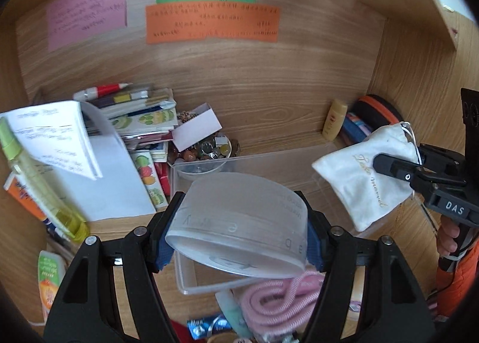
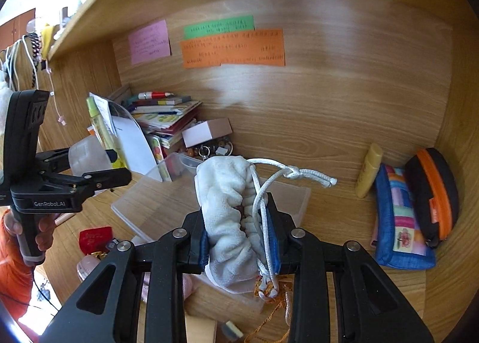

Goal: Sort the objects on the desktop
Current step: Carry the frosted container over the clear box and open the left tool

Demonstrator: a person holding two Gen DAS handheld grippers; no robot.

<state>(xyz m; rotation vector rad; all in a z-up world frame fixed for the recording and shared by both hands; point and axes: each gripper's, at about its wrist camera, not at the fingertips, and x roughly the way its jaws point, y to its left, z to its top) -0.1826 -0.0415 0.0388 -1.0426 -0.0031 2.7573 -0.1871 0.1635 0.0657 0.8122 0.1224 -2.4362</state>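
Two things are in hand at once. The left gripper (image 1: 239, 235), low in the middle of its own view, is clamped across a roll of clear tape (image 1: 239, 223), held above the clear plastic box (image 1: 299, 160). The roll looks stiff, light and smooth, so the blue pads (image 1: 164, 248) pressing on opposite sides of its rim seem the right hold; faint letters on it cannot be read. The right gripper (image 2: 242, 235) is closed on a white cloth pouch (image 2: 224, 208) with a knotted white cord (image 2: 292, 173), also over the box. The pouch looks soft and light; it would sag, so gripping the bunched neck seems wise. Gold script on the pouch is partly legible, "Take". The grippers read "DAS" and "GenRobot.AI".
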